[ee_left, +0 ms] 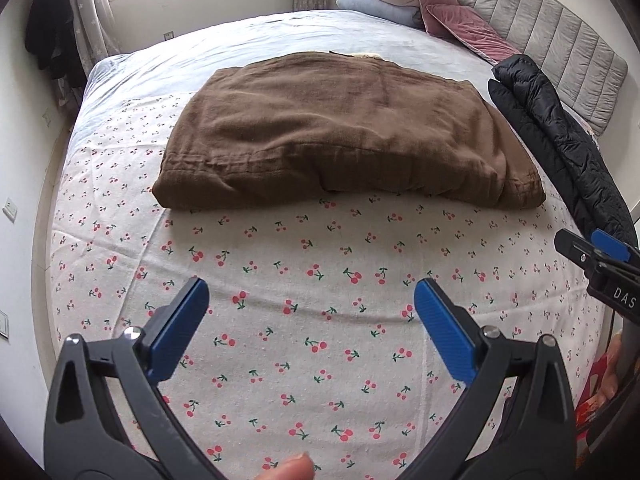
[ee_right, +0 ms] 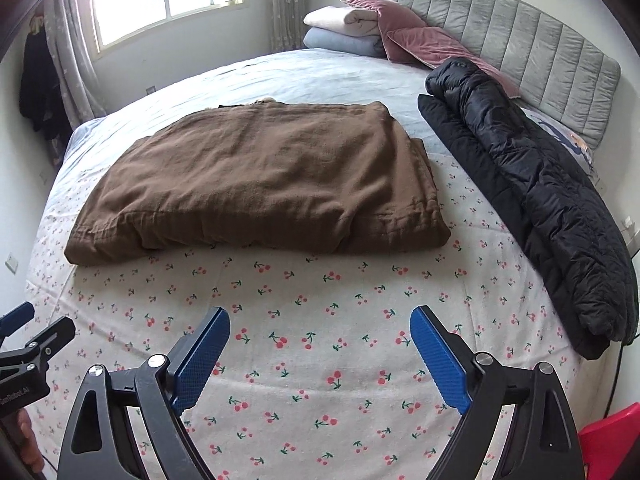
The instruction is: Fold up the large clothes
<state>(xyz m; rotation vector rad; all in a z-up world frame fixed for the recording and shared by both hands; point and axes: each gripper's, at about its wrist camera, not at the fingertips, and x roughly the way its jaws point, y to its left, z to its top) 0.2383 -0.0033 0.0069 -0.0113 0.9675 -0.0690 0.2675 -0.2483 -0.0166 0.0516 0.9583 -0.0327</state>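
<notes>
while the brown garment [ee_right: 256,180] lies folded mid-bed [ee_left: 320,280], both the left gripper [ee_left: 311,316] and right gripper [ee_right: 320,344] hover released, empty. soft, bulky, probably heavy: grip the thick near hem.

The brown garment [ee_right: 256,176] is soft matt cloth, faintly napped, with stitched seams along its near edge. Under it the sheet [ee_right: 320,360] is matt woven cotton printed with cherries. Right of the garment, the black jacket [ee_right: 540,200] is quilted puffer fabric with a slight sheen. Behind the jacket, the headboard [ee_right: 520,40] is padded grey cloth and the pink pillows [ee_right: 420,40] look velvety. The right gripper [ee_right: 320,360] has matt black plastic arms, ribbed blue pads [ee_right: 440,364] and shiny metal bolts; the left gripper [ee_left: 312,332] looks alike.
</notes>
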